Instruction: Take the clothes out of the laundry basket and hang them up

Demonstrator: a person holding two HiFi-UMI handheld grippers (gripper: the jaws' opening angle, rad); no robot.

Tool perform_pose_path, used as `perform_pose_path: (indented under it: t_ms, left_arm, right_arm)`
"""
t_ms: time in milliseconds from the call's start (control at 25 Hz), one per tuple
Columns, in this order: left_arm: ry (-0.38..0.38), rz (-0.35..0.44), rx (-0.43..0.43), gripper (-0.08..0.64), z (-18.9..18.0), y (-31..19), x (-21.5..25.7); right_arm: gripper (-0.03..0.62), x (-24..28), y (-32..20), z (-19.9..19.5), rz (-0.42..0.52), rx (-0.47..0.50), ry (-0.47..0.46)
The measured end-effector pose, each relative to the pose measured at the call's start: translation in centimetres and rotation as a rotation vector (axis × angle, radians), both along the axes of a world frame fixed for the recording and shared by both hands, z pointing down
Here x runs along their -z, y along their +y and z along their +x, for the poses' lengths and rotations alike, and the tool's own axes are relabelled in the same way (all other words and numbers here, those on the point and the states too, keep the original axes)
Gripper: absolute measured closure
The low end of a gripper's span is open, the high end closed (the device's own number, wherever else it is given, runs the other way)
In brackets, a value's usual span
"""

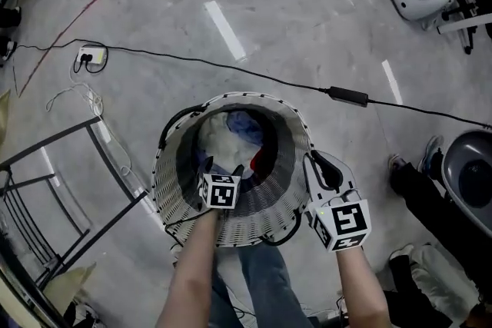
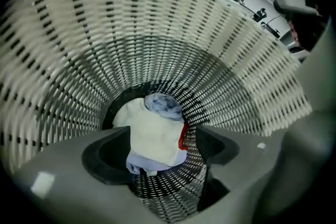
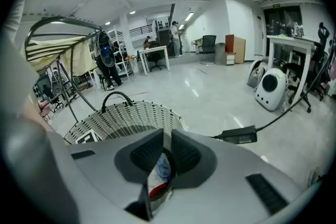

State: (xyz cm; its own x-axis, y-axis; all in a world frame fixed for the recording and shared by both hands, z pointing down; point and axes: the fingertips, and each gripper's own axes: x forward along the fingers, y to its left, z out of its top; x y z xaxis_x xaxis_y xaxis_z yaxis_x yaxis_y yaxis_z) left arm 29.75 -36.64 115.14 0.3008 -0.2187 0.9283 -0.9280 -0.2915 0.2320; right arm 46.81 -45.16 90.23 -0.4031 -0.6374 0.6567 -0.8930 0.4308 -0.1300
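The woven white laundry basket (image 1: 254, 97) stands on the floor just ahead of me. At its bottom lie a white garment (image 1: 223, 136), a blue one (image 1: 246, 123) and something red (image 1: 257, 160). My left gripper (image 1: 221, 165) reaches down inside the basket, open wide. In the left gripper view its jaws (image 2: 157, 147) hang above the white garment (image 2: 152, 134) without touching it; the basket wall (image 2: 105, 34) surrounds them. My right gripper (image 1: 319, 159) hovers outside the basket's right rim. Its jaws (image 3: 167, 136) stand a narrow slit apart with nothing between them, and the basket (image 3: 126, 118) lies beyond.
A black drying rack (image 1: 69, 188) stands to the left. A black cable (image 1: 231, 65) with a power adapter (image 1: 348, 96) crosses the floor behind the basket, near a power strip (image 1: 91, 56). At the right are a person's legs (image 1: 419, 180) and a grey bin (image 1: 469, 177).
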Motion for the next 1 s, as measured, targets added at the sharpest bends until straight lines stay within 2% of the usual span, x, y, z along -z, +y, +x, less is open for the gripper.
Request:
perform_pose_path:
  t_ms: [160, 480, 760, 800, 920, 1000]
  left_arm:
    - [-0.064, -0.056, 0.001, 0.172, -1.4, 1.3, -4.6]
    - [-0.135, -0.092, 0.097, 0.163, -4.0, 1.7, -10.3]
    - [-0.164, -0.134, 0.063, 0.166, -3.9, 2.9, -14.0]
    - [-0.18, -0.138, 0.046, 0.175, -3.9, 3.0, -14.5]
    - [-0.257, -0.14, -0.013, 0.282, -4.3, 3.5, -15.5]
    - [-0.303, -0.142, -0.05, 0.328, -4.7, 3.7, -15.7]
  right_arm:
    - [0.541, -1.8, -1.0, 0.9, 0.018, 0.024, 0.014]
    - [0.54, -3.1, -1.9, 1.1, 0.063, 0.032, 0.006]
    - [0.538, -4.1, -1.7, 1.4, 0.065, 0.009, -0.019]
    - [0.538, -4.1, -1.8, 1.5, 0.072, 0.003, -0.024]
    - [0.538, -4.2, -1.8, 1.5, 0.081, -0.011, -0.033]
    - [0.538, -4.4, -1.9, 1.6, 0.08, -0.015, -0.034]
